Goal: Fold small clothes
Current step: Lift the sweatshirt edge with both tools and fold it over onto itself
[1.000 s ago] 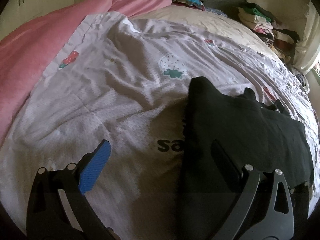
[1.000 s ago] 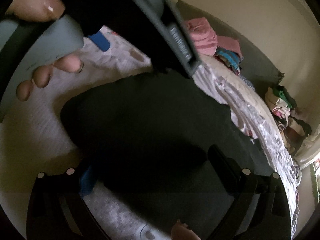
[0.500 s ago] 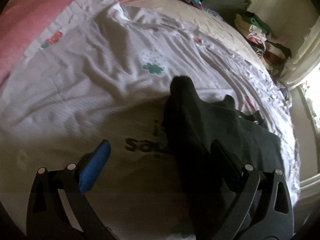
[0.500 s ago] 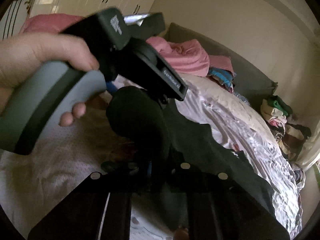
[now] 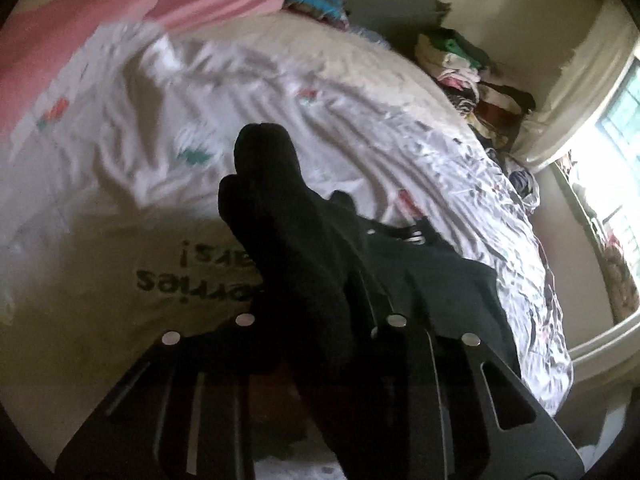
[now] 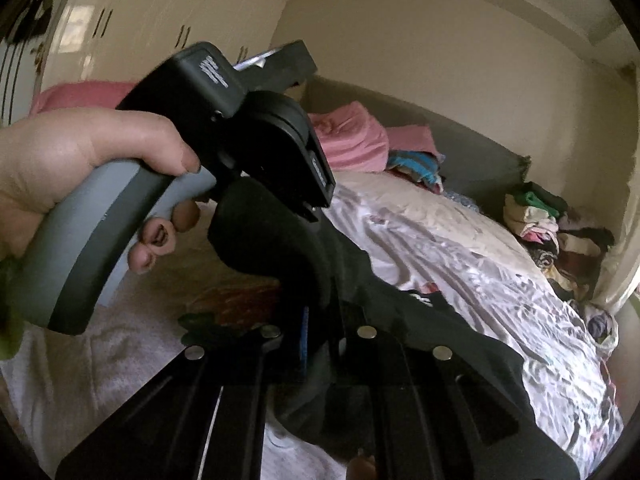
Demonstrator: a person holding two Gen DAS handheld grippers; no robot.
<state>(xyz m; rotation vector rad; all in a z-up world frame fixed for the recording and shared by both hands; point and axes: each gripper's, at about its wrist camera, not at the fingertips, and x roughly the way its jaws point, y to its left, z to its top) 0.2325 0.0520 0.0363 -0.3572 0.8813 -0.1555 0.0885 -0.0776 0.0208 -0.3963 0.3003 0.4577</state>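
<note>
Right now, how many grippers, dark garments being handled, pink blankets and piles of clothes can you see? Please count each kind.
Grippers: 2, left gripper and right gripper
Black garment: 1
Pink blanket: 1
Piles of clothes: 2, colourful pile and corner pile
Total: 6

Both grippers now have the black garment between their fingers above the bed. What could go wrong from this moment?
1. The left gripper is closing on a thick bunch of the black garment; it may catch extra layers and spoil the fold.
2. The right gripper pinches only an edge, so the cloth could slip out.
3. The part lying on the bedsheet may drag and wrinkle.
</note>
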